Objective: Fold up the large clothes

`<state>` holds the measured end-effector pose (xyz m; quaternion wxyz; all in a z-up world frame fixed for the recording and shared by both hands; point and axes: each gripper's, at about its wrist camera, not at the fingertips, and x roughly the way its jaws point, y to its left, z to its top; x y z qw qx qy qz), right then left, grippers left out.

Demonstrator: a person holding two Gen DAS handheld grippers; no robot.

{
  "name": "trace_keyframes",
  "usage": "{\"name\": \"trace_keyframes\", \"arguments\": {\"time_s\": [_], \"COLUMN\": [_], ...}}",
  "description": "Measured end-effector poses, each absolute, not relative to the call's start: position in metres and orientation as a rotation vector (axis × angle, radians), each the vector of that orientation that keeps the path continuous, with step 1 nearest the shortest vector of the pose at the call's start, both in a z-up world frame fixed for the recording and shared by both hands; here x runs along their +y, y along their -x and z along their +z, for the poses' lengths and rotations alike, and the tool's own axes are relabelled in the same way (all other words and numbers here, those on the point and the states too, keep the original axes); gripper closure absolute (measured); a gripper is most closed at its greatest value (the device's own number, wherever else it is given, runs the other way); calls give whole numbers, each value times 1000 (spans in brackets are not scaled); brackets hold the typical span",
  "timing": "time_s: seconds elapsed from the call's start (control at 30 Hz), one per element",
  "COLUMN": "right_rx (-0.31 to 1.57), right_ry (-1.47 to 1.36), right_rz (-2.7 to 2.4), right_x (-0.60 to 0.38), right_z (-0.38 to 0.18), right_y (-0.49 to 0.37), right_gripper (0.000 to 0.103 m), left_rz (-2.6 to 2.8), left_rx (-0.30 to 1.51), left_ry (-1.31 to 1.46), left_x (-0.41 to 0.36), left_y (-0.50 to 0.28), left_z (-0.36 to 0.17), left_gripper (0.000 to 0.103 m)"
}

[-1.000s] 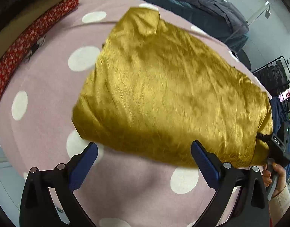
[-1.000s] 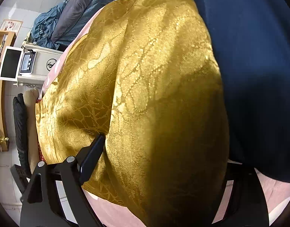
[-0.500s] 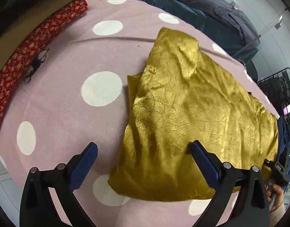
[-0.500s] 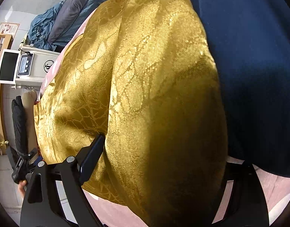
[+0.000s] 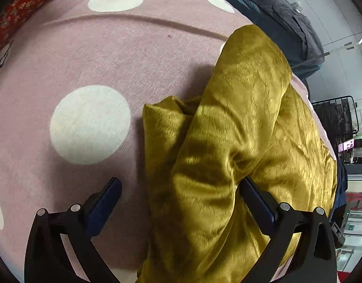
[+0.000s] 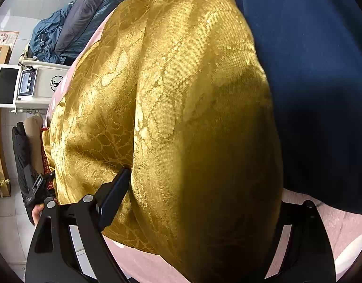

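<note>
Left gripper (image 5: 181, 188) nearest, fingers spread wide, a gold garment (image 5: 240, 141) bunched between them: right finger (image 5: 256, 200) against a fold, left finger (image 5: 105, 202) clear of it over the pink dotted cover (image 5: 86, 59). Right gripper (image 6: 199, 188) also held wide, the cloth bulging across the gap; left finger (image 6: 114, 193) at the fabric's edge, the other hidden, so grip unclear. Garment lying rumpled on the cover, a navy cloth (image 6: 310, 70) just beside it. Farther off, red patterned fabric (image 5: 27, 2) and grey-blue bedding (image 5: 275, 16).
</note>
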<state>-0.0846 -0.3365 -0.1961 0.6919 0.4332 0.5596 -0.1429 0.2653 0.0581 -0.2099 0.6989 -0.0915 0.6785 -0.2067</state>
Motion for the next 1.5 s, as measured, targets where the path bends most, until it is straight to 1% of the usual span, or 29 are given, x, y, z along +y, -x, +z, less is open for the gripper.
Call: {"name": "trace_keyframes", "arguments": {"time_s": [0.17,0.3,0.43,0.5,0.6,0.67,0.7,0.73,0.77,0.8,0.87,0.9,0.93,1.0,1.07,1.17,1.37,1.5], "right_rx": [1260,1267,1274,1274,1276,1277,1276,1269,1261,1255,1243,1242,1243,1246,1238,1198,1176,1214], "right_ry": [-965,-961,-960,-958,-944,-912,-884,-854,-834,-812,-753,-723,-701,-660,-662,-689,-692,-680], "right_rz": [-326,-334,-337,-340,-352,-364,-372,-372,-367,-362,-349,-341,-334,-318,-302,-265,-182,-185], "right_x": [-336,-334,-333,-332,-329,-327,-324,-321,-317,-314,-304,-299,-296,-288,-284,-280,-250,-224], "right_z": [-197,-198,-199,-199,-198,-194,-191,-187,-184,-180,-171,-167,-164,-156,-147,-128,-92,-86], "right_y": [82,80,79,79,77,75,74,72,70,69,66,65,64,64,68,80,114,147], "right_gripper": [17,17,17,17,17,17,18,22,30,34,52,60,64,76,80,84,85,86], "left_rz": [-497,-599,-588,-577,-558,-554,-556,-556,-555,-556,-563,-567,-573,-584,-598,-647,-750,-742], "left_rx": [1511,1520,1501,1496,1489,1476,1468,1463,1457,1452,1439,1432,1424,1412,1385,1346,1362,1389], "left_ry": [225,268,217,225,205,186,182,181,179,178,155,141,127,126,178,277,183,140], "left_x": [49,30,20,19,23,22,20,19,19,18,16,15,15,17,26,41,50,65], "left_y": [-275,-265,-262,-261,-255,-250,-248,-247,-244,-242,-233,-229,-224,-220,-215,-202,-160,-141], "left_z": [-210,-210,-211,-211,-205,-199,-195,-191,-187,-184,-175,-170,-164,-153,-138,-113,-88,-92], "left_gripper": [5,5,6,7,18,30,34,39,45,48,59,61,65,69,75,78,79,79]}}
